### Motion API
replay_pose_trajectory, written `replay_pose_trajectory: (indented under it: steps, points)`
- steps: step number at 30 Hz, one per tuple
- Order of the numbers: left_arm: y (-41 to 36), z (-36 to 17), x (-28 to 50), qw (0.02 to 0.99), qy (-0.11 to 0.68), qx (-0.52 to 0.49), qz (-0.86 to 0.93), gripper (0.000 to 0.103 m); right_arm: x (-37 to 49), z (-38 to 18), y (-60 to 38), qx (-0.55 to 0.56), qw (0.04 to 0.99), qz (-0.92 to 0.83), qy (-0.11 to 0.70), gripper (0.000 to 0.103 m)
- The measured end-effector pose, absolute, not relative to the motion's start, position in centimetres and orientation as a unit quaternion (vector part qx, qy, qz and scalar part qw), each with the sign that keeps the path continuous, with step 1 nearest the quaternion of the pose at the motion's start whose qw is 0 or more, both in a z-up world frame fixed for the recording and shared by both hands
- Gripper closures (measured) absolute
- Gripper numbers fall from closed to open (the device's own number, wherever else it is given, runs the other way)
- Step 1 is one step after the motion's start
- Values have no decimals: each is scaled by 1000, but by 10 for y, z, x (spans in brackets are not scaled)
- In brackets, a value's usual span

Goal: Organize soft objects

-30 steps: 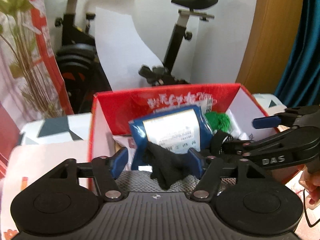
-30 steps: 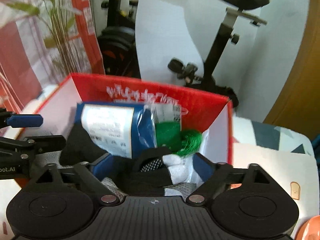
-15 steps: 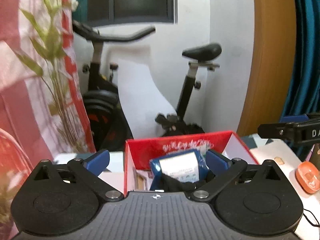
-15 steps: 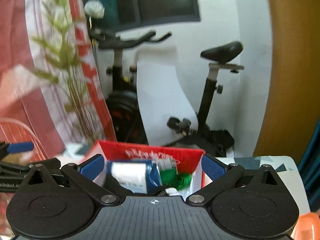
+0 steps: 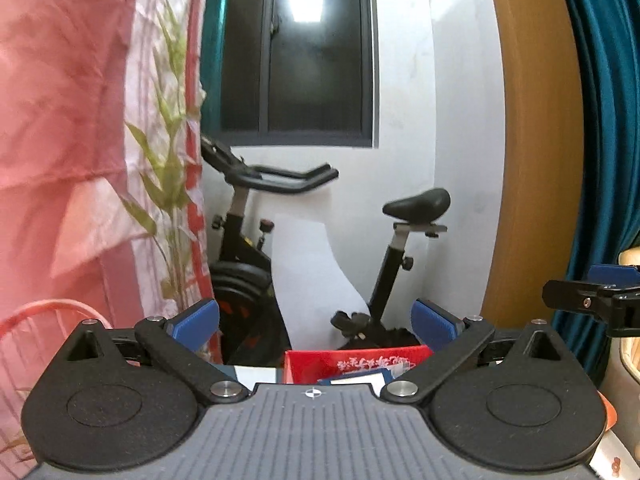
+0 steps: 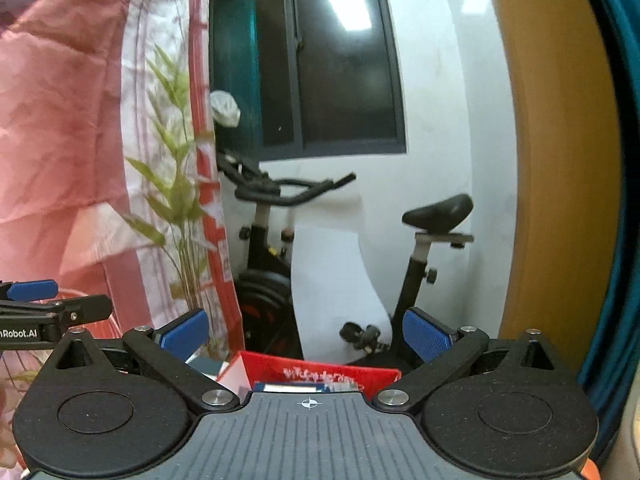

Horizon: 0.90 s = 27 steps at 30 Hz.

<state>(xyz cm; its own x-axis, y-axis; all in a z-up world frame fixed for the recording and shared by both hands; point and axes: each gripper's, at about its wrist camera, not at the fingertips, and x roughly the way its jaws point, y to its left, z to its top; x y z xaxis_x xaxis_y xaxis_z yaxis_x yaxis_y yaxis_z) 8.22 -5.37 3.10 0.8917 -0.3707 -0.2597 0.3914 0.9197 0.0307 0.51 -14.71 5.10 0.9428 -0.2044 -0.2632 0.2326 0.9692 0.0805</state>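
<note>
surface under box mostly hidden behind gripper bodies in both views. white and dark-blue patterned top [image 5: 256, 372] shows as small patch just left of red cardboard box [image 5: 320, 360], same patch in right wrist view [image 6: 208, 364]. box stands on it, open top, blue-and-white packet [image 5: 356, 380] inside. right edge: white strip [image 5: 612, 452], orange thing [image 5: 608, 412] on it, too cut off to identify.

Exercise bike [image 5: 320, 264] is being kept far, against the white wall; dark window [image 5: 304, 52] above, pink leaf-printed curtain [image 5: 100, 140] left, teal curtain [image 5: 600, 120] right.
</note>
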Motion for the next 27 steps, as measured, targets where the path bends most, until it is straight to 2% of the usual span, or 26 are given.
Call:
replay_pose_trajectory:
  steps: [5, 12, 27]
  points:
    - [-53, 46, 43, 977, 106, 68, -174, 0, -25, 69, -129, 37, 985, -124, 111, 0]
    - [-33, 54, 2, 981, 110, 37, -158, 0, -65, 80, -111, 40, 984, -144, 95, 0]
    - [-19, 57, -8, 984, 109, 42, -135, 0, -83, 81, -109, 36, 983, -154, 99, 0]
